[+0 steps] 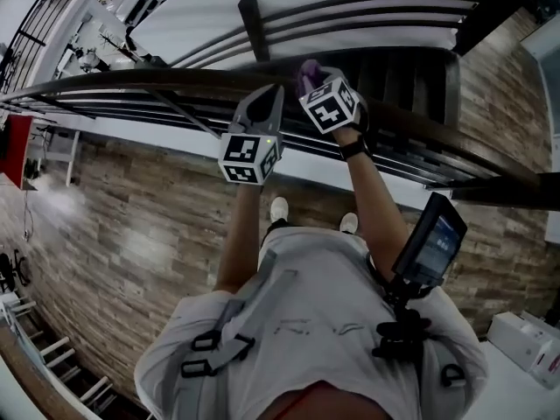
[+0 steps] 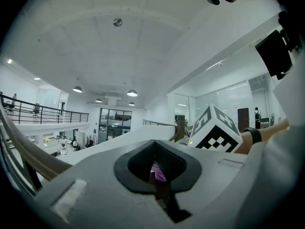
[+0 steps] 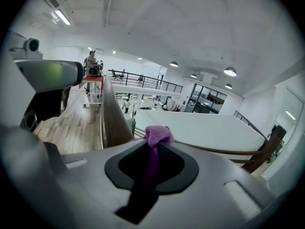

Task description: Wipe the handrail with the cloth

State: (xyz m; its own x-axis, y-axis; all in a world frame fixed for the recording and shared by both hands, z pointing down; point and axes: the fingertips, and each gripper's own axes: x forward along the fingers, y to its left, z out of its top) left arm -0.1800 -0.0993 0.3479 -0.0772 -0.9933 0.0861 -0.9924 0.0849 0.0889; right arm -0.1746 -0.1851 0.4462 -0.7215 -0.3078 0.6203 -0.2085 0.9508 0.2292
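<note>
The dark wooden handrail (image 1: 175, 79) curves across the head view in front of me; it also runs away at left in the right gripper view (image 3: 110, 118). My right gripper (image 1: 308, 79) is over the rail, shut on a purple cloth (image 1: 308, 71) that bunches out past its jaws (image 3: 157, 135). Just to its left my left gripper (image 1: 273, 93) is held beside the rail, pointing upward. A sliver of purple cloth (image 2: 158, 172) shows pinched between its closed jaws. The right gripper's marker cube (image 2: 214, 132) is close on its right.
Thin metal bars (image 1: 131, 103) run under the rail, with a wood floor (image 1: 131, 226) far below. A dark post (image 1: 254, 26) and a staircase (image 1: 411, 77) lie beyond. A screen on a chest mount (image 1: 433, 239) juts out at my right. People stand far off along the walkway (image 3: 93, 66).
</note>
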